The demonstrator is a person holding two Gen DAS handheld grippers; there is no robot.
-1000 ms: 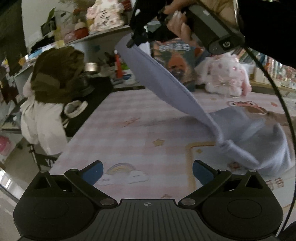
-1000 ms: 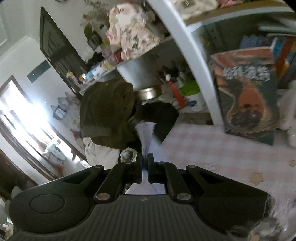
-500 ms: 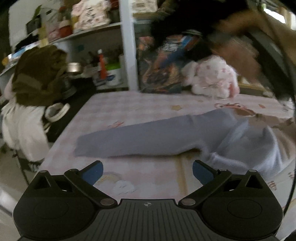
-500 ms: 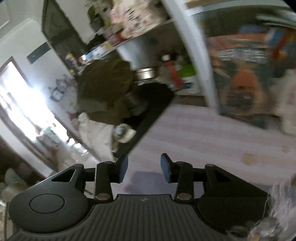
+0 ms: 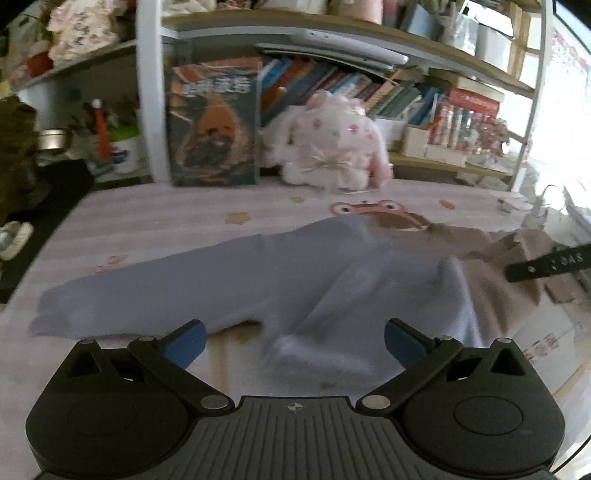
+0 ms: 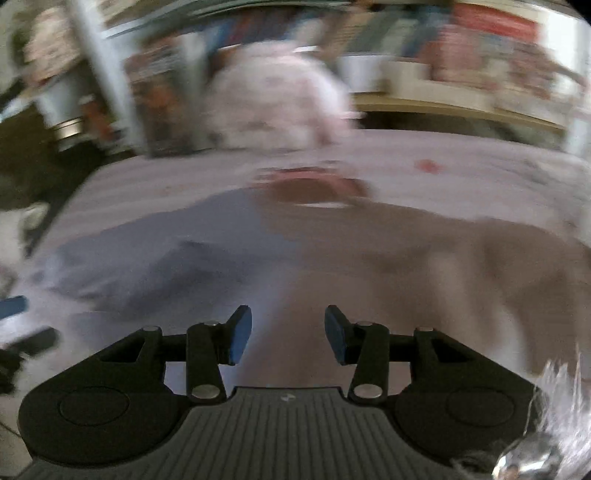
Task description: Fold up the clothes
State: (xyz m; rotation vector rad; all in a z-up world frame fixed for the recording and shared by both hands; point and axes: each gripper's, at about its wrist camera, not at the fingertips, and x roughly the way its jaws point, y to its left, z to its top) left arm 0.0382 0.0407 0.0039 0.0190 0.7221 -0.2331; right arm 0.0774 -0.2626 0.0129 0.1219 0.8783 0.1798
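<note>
Beyond the left hand-held gripper (image 5: 294, 340) lies the blue garment (image 5: 258, 284)

Bench (image 5: 155, 218): pink striped cloth w/ cartoon prints. At back edge: upright book (image 5: 212, 125), dark cover w/ orange figure; pink-white plush toy (image 5: 328, 144) just beside it, right. Shelves (image 5: 332, 33) behind w/ books, boxes, misc.
</note>
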